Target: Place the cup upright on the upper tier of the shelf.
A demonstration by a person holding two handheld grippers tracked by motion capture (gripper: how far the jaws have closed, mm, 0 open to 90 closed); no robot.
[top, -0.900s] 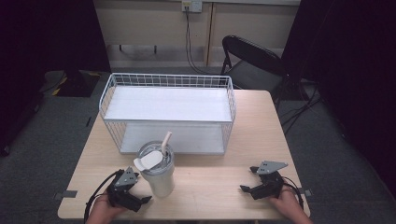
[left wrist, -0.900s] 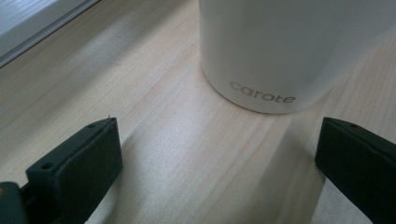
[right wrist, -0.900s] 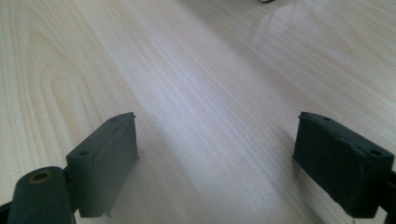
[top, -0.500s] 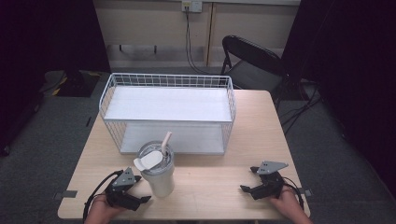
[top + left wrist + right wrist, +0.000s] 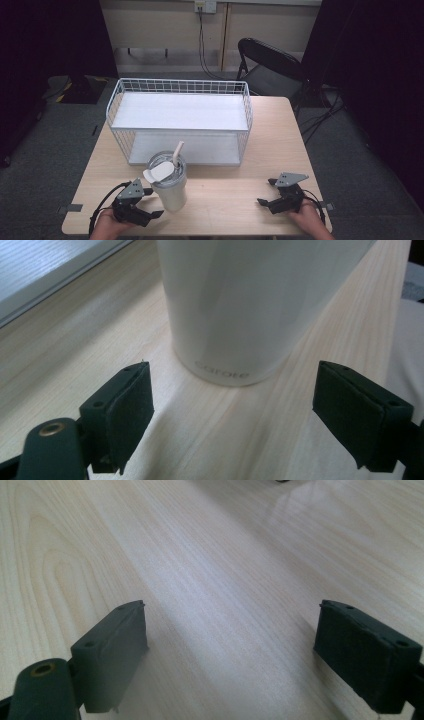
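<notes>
A white tumbler (image 5: pixel 169 184) with a clear lid and a straw stands upright on the wooden table (image 5: pixel 225 190), in front of a white wire rack (image 5: pixel 180 120). My left gripper (image 5: pixel 150 204) rests low at the table's front left, just left of the tumbler, open and pointing at its base. In the left gripper view the tumbler's base (image 5: pixel 240 315) stands close ahead of the open left gripper (image 5: pixel 250 415), not between the jaws. My right gripper (image 5: pixel 267 195) lies open at the front right over bare wood, and the right gripper (image 5: pixel 245 655) holds nothing.
The wire rack has an upper white shelf and a lower one, open toward me. A black folding chair (image 5: pixel 270 62) stands behind the table's far right corner. Cables hang from a wall socket (image 5: pixel 205 6) at the back.
</notes>
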